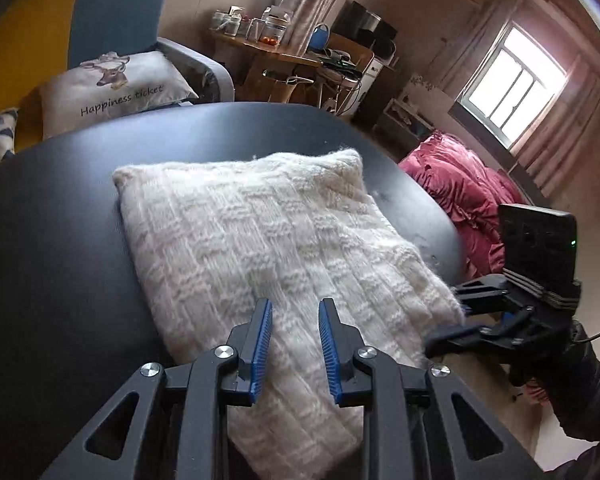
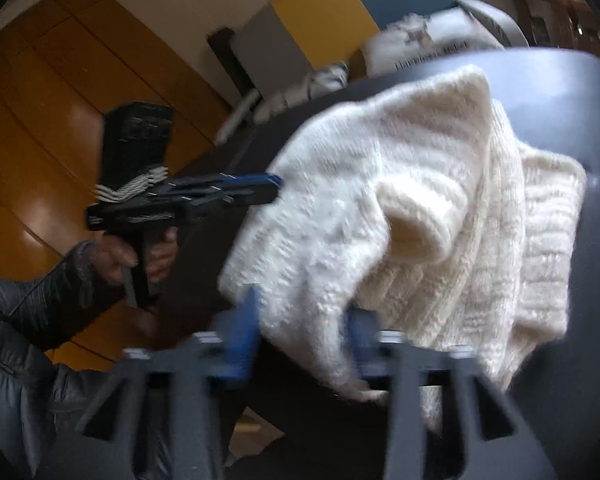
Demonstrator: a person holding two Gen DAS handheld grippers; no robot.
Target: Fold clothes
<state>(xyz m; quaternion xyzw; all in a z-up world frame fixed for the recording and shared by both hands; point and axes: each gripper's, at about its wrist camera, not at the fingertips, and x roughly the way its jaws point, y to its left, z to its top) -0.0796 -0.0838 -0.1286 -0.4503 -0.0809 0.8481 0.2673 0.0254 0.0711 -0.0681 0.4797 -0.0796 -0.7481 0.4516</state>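
Black table (image 1: 60,208), sweater (image 1: 260,232) lengthwise away.

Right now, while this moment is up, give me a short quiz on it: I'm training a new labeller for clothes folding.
1. True or false: the sweater lies on the table.
2. Fill in: the left tool, over the sweater, has its jaws ____ (open or shut).
3. Which tool grips the sweater's edge? A. left tool B. right tool C. neither

Key: 1 true; 2 open; 3 B
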